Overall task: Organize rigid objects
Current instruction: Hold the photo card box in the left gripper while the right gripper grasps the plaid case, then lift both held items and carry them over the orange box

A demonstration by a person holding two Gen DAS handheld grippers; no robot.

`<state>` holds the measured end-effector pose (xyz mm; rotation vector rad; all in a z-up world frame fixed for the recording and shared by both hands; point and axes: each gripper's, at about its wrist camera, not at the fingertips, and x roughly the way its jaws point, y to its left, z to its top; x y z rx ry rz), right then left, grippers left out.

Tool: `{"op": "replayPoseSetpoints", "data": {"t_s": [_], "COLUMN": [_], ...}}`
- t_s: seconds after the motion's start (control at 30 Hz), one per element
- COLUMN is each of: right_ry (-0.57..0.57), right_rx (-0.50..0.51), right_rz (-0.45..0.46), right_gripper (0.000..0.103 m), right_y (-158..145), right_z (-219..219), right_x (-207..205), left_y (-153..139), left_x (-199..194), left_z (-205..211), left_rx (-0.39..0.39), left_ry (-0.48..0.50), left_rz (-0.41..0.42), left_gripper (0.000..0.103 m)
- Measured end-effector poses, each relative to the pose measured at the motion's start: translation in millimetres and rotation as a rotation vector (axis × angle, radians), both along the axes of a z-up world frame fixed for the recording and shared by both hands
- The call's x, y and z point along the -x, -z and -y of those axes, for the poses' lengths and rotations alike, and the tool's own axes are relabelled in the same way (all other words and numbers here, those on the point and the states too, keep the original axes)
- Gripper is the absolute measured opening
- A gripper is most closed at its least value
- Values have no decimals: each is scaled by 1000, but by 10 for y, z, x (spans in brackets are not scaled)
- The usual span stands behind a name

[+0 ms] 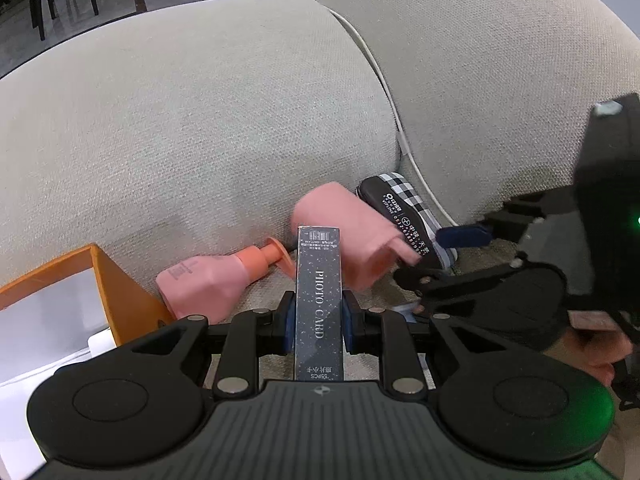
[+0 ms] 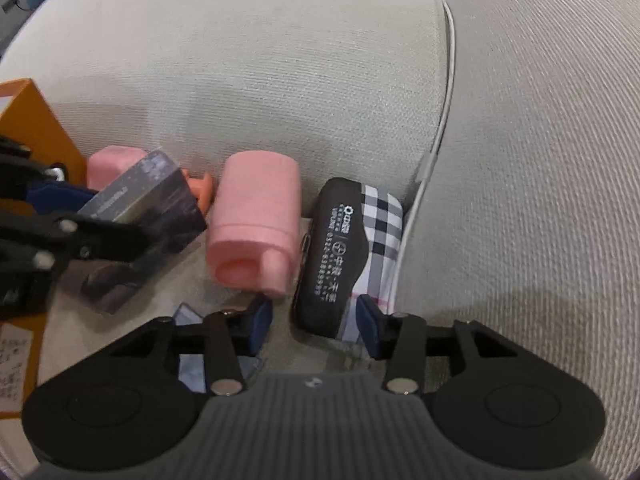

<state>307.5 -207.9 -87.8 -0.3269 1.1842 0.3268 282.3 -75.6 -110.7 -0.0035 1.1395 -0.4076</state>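
Observation:
My left gripper (image 1: 319,320) is shut on a dark speckled "PHOTO CARD" box (image 1: 319,300) and holds it above the sofa seat; the box also shows in the right wrist view (image 2: 152,200). My right gripper (image 2: 316,326) is open, its fingers on either side of the near end of a black case with a checked cloth side (image 2: 336,248), which lies on the seat against the cushion seam. A pink foam block (image 2: 256,224) lies left of the case. A pink pump bottle (image 1: 208,280) lies on its side behind the box.
An orange open box (image 1: 100,292) with white paper inside stands at the left on the sofa. Beige sofa back cushions (image 1: 200,120) rise right behind the objects. A white cable (image 2: 444,120) runs down the seam between cushions. Flat bluish cards (image 2: 192,364) lie under my right gripper.

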Motion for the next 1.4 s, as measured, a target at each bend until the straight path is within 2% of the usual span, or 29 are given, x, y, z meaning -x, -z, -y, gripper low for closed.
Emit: {"op": "replayPoseSetpoints", "data": {"t_s": [0.13, 0.23, 0.3, 0.43, 0.57, 0.73, 0.9, 1.0, 1.2, 1.4], "right_ry": [14, 38, 45, 92, 71, 113, 160, 163, 165, 139], "right_rx": [47, 98, 136, 160, 133, 91, -26, -52, -105, -189], "right_rz": [-17, -20, -9, 20, 45, 85, 82, 118, 178, 242], "right_gripper": [52, 49, 49, 47, 33, 14, 12, 11, 11, 12], "right_y": [33, 89, 138, 187, 52, -232, -501, -642, -1009, -1362], "right_z": [-66, -118, -181, -228, -178, -20, 135, 161, 203, 49], "right_x": [-89, -168, -202, -251, -171, -35, 97, 219, 461, 834], "left_y": [-22, -34, -56, -79, -110, -140, -226, -343, -714, -1080], "left_x": [-6, -17, 18, 51, 58, 56, 115, 192, 466, 827], "left_z": [-44, -55, -50, -63, -87, -130, -166, -221, -336, -625], "left_rx": [26, 30, -1, 4, 19, 35, 49, 71, 130, 186], "left_ry": [-7, -9, -4, -1, -12, -38, -65, -81, -105, -149], "left_rz": [4, 9, 25, 21, 12, -5, 2, 16, 71, 148], "left_gripper": [25, 25, 25, 25, 25, 25, 25, 25, 25, 25]}}
